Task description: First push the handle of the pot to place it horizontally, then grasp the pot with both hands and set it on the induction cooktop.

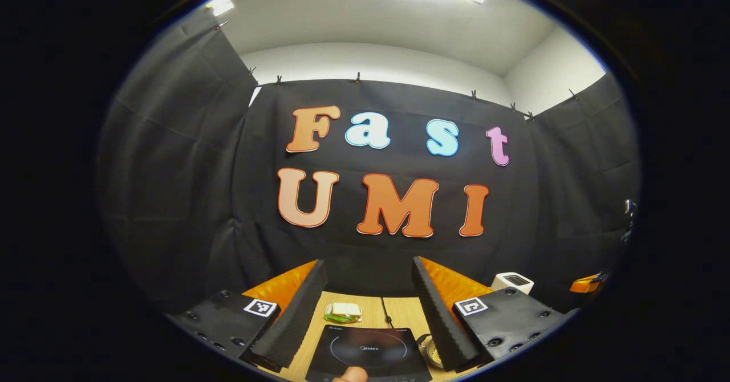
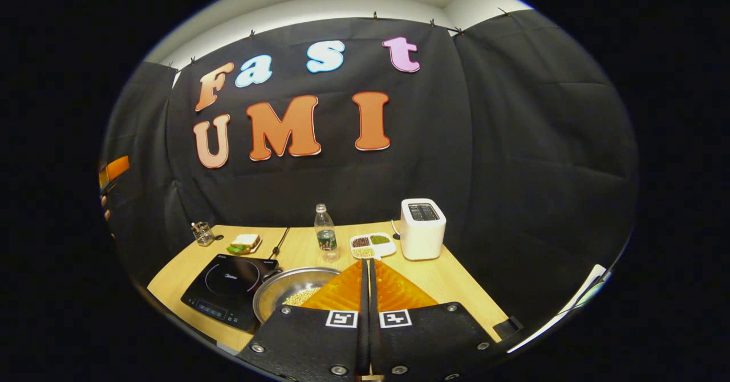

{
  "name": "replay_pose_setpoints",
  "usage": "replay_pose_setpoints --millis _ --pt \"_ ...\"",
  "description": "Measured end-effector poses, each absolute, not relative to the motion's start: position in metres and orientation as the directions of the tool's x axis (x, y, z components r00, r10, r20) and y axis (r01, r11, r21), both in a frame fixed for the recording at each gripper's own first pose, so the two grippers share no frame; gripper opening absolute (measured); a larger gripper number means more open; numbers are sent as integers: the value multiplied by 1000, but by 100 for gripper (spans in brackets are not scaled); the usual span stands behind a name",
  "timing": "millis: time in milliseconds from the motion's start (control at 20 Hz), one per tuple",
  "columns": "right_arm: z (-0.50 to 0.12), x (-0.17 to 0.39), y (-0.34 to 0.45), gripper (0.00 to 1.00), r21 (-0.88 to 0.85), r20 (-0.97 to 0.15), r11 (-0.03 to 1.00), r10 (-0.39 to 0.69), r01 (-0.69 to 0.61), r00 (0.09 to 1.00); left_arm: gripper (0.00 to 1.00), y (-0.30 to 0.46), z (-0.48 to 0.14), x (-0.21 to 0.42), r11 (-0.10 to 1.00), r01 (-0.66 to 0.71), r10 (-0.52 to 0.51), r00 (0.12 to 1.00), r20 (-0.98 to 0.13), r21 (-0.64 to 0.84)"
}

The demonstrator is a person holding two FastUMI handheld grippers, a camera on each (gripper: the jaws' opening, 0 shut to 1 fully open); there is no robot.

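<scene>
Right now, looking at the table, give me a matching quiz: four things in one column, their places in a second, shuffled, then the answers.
Things:
1. toaster
2. water bottle
3. sandwich
4. pot

Places:
A. just right of the induction cooktop, at the near edge
B. far right of the table
C. behind the cooktop, on a small plate
D. middle of the table, left of the divided snack tray

Pairs: 1-B, 2-D, 3-C, 4-A

Bottle [image 2: 325,235] (upright) just behind pot [image 2: 288,295]
</scene>
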State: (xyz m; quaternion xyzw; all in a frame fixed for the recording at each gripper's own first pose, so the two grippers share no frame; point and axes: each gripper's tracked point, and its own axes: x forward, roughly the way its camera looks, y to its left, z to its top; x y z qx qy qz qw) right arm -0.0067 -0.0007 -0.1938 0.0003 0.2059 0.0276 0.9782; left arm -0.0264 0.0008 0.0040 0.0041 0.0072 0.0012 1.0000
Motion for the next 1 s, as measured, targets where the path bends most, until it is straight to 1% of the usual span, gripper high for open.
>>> replay_pose_setpoints --millis 200,400,850,1000 --pt "-226 -13 -4 0 18 -459 999 50 -47 887 99 2 3 -26 1000 -7 7 1000 -25 4" --pt "-260 -22 -2 0 30 -518 998 58 -49 853 96 3 2 -26 1000 -10 10 1000 -26 8" --pt "-337 -42 6 0 33 -662 998 68 -62 747 99 3 -4 -24 1000 -6 6 999 -35 10" --pt "-359 -58 4 0 44 -700 997 80 -70 709 99 1 -8 -23 1000 0 0 999 -44 8"
